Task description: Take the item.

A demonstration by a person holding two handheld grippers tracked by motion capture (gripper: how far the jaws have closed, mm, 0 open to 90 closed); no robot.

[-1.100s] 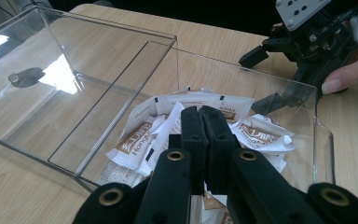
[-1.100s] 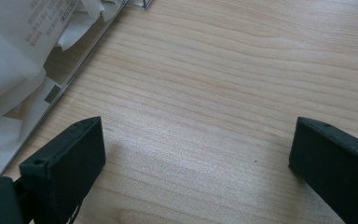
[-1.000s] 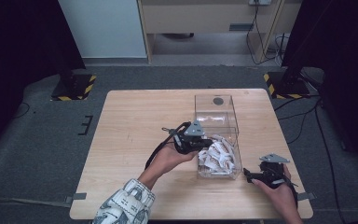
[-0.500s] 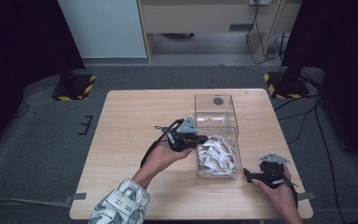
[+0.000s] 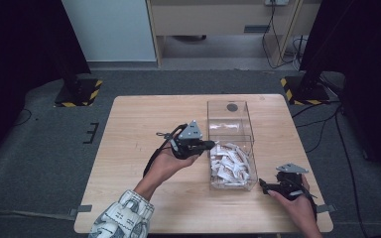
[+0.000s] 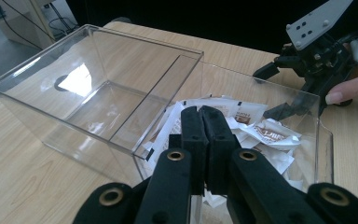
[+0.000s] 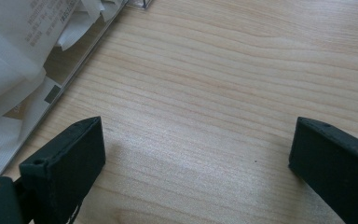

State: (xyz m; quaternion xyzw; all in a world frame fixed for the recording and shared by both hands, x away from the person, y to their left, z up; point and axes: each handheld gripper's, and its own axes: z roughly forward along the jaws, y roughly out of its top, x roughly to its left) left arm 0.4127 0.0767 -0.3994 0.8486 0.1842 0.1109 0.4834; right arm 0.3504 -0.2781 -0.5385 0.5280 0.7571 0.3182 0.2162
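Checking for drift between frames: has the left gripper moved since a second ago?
Yes. In the high view the left gripper has shifted left and slightly away from the person, off the clear box's packet compartment toward its left wall. Its jaws are shut.

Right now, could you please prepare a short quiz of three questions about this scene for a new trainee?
1. True or false: the left gripper has its jaws shut with nothing between them.
2. Which compartment of the clear box holds the paper sachets: A) the one nearer the person, B) the farther one?
3. What lies under the open jaws of the right gripper?

Key: 1 true. 2 A. 3 the bare wooden table, beside the box.
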